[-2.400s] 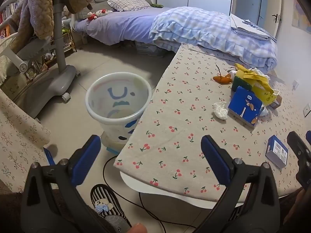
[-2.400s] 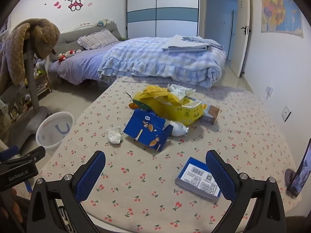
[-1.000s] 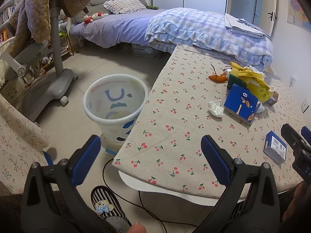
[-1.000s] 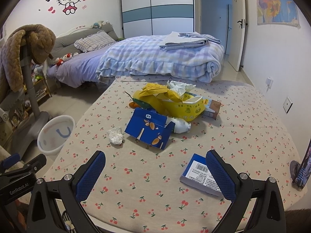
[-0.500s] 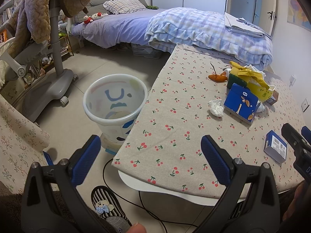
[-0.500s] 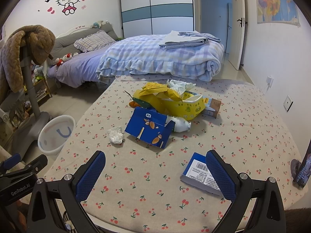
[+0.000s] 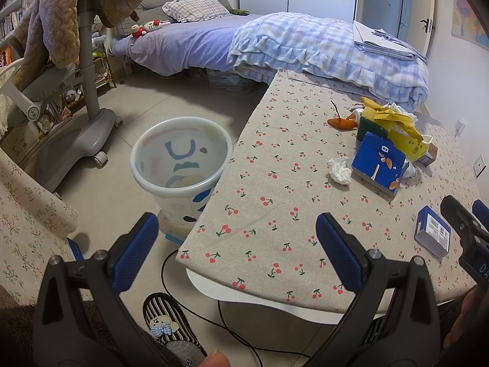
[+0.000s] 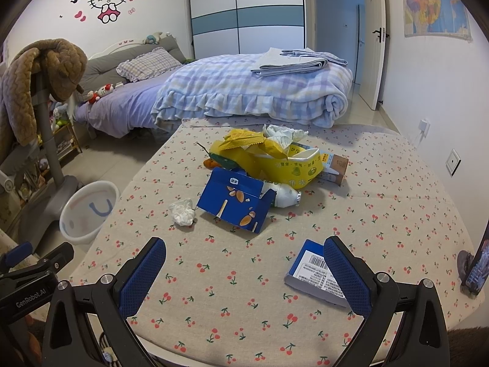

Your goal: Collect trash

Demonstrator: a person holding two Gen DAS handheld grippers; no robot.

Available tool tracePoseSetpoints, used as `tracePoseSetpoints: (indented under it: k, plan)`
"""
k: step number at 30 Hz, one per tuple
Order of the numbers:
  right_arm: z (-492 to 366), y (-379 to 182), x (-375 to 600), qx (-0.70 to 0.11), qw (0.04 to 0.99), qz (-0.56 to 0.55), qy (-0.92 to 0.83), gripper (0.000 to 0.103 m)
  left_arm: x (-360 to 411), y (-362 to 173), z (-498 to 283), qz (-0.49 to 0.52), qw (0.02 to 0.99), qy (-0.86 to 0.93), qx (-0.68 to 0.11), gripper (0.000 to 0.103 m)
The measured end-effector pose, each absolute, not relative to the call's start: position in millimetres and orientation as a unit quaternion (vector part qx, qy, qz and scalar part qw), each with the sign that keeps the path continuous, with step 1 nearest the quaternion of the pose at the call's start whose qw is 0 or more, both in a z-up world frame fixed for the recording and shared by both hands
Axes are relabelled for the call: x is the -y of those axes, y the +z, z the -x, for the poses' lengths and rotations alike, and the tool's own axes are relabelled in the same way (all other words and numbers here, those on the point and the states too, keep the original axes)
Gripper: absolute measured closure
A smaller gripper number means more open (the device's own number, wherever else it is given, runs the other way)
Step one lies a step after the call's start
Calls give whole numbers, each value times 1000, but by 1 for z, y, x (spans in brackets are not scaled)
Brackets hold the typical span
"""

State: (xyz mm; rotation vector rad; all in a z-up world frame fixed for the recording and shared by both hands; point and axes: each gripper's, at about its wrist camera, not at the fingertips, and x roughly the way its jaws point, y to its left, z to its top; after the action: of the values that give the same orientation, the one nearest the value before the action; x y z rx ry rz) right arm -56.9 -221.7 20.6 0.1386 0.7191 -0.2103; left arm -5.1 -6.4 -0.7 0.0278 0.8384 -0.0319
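Right wrist view: right gripper is spread wide, holding nothing, hanging over the near edge of the cherry-print table, its right pad just over a small blue box. Left gripper is wide apart too, empty, above the table's corner. Trash pile sits mid-table: blue carton, yellow bag, white bottle, crumpled tissue. White bin stands on the floor beside the table, looks empty.
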Motion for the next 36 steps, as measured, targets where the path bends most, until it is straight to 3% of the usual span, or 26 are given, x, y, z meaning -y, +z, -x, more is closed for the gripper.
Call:
tracePoseSetpoints:
  k: [26,36]
  plan:
    - [57,20,221,-353,927,-69,-102,0,-2,3,4,-6,913,-17,-408,1]
    - [47,28,245,-397,908,-103,-88,0,-10,22,-16,27,907,-85,-412,1]
